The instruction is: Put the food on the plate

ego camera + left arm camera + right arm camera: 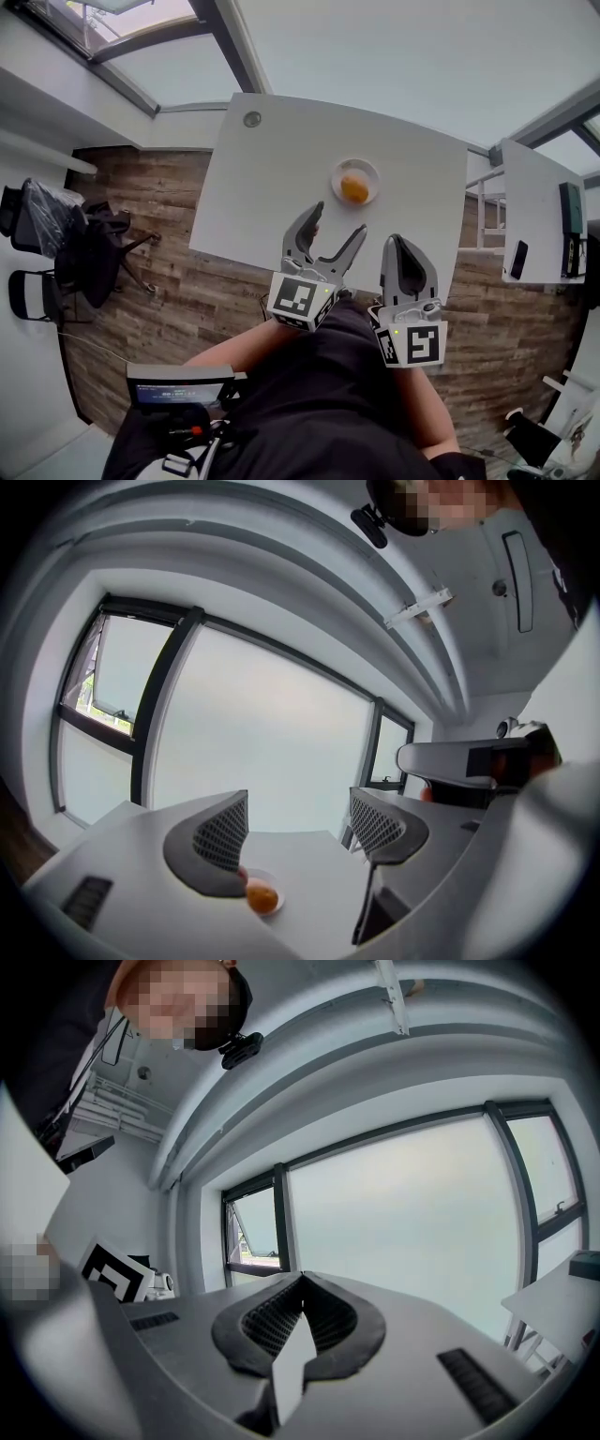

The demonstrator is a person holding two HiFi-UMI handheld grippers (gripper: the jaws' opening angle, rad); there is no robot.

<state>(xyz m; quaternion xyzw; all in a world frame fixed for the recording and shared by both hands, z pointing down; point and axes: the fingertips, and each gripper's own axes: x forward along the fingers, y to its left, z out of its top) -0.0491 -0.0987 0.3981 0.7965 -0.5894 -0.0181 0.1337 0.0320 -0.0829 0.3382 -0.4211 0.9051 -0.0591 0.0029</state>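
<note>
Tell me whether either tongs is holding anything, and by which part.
Nothing: the left tongs are open and empty, the right tongs shut on nothing; the food lies on the plate.

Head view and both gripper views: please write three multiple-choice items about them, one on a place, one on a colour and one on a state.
1. Where is the food?
A. on the white plate
B. in a bowl
C. inside a box

2. What colour is the food?
A. green
B. orange
C. blue

3. How do the left gripper and the right gripper stand?
A. both open
B. left open, right shut
C. left shut, right open

Answers:
1 A: the head view shows it lying on the plate, which stands on the white table.
2 B: it looks orange in the head view and the left gripper view.
3 B: the left jaws stand well apart, while the right jaws meet at their tips.
</note>
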